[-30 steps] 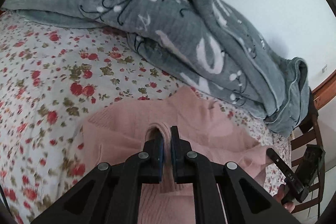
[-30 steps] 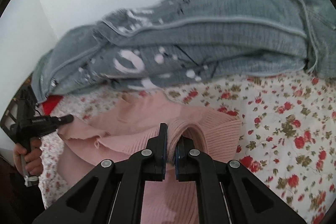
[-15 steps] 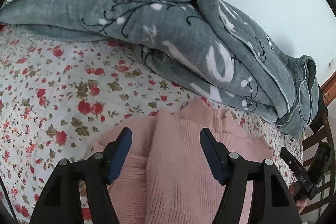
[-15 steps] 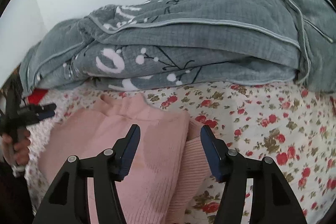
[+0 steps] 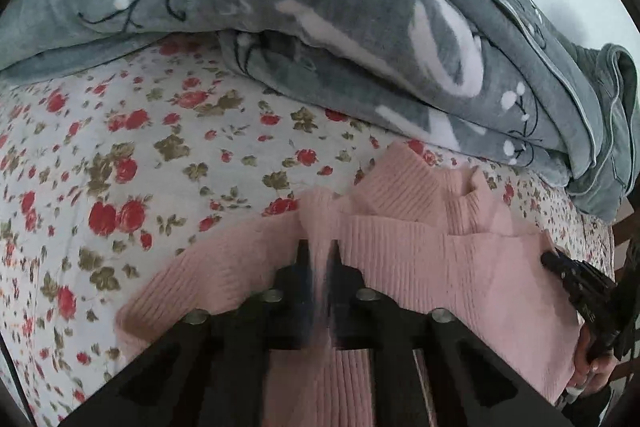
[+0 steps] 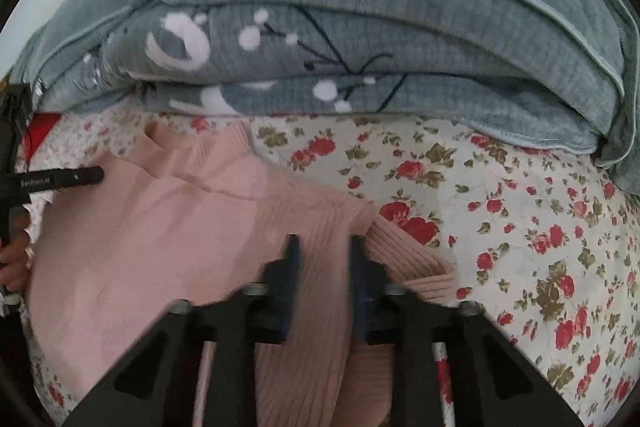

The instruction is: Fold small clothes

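A pink ribbed knit sweater (image 5: 460, 267) lies on the flowered bed sheet (image 5: 120, 155). My left gripper (image 5: 319, 255) is shut on a raised fold of the sweater at its left side. In the right wrist view the sweater (image 6: 160, 239) fills the lower left. My right gripper (image 6: 323, 251) has a narrow gap between its jaws, with the sweater's ribbed fabric between them; the image is blurred. A ribbed sleeve or cuff (image 6: 416, 263) sticks out to the right of it.
A folded grey blanket (image 5: 360, 27) with white patterns is piled at the back against the white wall; it also shows in the right wrist view (image 6: 360, 27). A wooden chair (image 5: 628, 239) stands at the bed's right edge.
Both grippers let go of the sweater and opened wide half a second ago. Now both have moved down and forward onto it; the left has shut on a fold, the right has closed to a narrow gap.
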`<state>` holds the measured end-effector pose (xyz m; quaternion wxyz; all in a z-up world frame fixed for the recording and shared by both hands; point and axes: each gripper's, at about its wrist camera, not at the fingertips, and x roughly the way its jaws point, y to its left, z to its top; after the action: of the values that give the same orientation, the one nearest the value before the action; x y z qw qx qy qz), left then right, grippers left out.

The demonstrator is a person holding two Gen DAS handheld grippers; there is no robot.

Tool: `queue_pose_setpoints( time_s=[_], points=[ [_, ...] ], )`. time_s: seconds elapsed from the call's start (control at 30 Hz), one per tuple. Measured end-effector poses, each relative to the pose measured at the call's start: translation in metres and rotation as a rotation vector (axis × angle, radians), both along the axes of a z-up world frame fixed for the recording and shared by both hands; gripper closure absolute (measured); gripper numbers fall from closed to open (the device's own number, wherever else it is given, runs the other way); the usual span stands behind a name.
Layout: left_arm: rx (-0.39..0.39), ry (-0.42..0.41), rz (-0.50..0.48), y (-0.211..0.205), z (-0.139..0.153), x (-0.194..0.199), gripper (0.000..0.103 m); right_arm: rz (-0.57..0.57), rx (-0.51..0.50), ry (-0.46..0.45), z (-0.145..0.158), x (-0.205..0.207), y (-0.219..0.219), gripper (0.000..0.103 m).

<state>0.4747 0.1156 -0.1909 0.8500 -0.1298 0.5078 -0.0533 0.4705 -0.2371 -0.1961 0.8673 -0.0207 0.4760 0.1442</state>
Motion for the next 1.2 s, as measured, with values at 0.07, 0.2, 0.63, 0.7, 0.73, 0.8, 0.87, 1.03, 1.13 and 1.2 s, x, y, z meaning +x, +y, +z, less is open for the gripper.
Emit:
queue_pose_setpoints(
  time_s=[0.07, 0.2, 0.63, 0.7, 0.73, 0.8, 0.87, 1.03, 1.13, 1.2],
  points=[
    [-0.039, -0.054, 0.01, 0.008, 0.01, -0.007, 0.096, 0.009, 0.02, -0.045, 0.007, -0.003, -0.003, 0.099],
    [-0.082, -0.134, 0.023, 0.024, 0.03, -0.018, 0.096, 0.012, 0.105, -0.15, 0.037, -0.015, -0.013, 0.099],
    [-0.013, -0.006, 0.043, 0.024, -0.007, 0.002, 0.091, -0.038, -0.083, -0.025, -0.008, 0.014, 0.01, 0.091],
    [0.01, -0.018, 0.043, 0.019, -0.003, 0.001, 0.082, -0.068, -0.065, -0.021, 0.004, 0.01, 0.007, 0.086],
    [0.026, -0.025, 0.051, 0.019, 0.0, 0.0, 0.077, -0.076, -0.057, -0.029, 0.012, 0.004, 0.006, 0.077],
    [0.053, -0.055, 0.059, 0.02, 0.014, -0.01, 0.068, -0.081, -0.053, -0.055, 0.029, -0.01, 0.004, 0.056],
    [0.064, -0.084, 0.055, 0.023, 0.026, -0.021, 0.055, -0.085, -0.069, -0.096, 0.046, -0.029, 0.001, 0.041],
    [0.055, -0.135, 0.052, 0.036, 0.05, -0.064, 0.046, -0.09, -0.08, -0.108, 0.058, -0.074, -0.009, 0.04],
    [0.049, -0.148, 0.055, 0.039, 0.055, -0.09, 0.044, -0.109, -0.088, -0.113, 0.064, -0.1, -0.017, 0.04],
    [0.038, -0.145, 0.054, 0.038, 0.055, -0.102, 0.044, -0.127, -0.087, -0.113, 0.069, -0.112, -0.023, 0.04]
  ],
)
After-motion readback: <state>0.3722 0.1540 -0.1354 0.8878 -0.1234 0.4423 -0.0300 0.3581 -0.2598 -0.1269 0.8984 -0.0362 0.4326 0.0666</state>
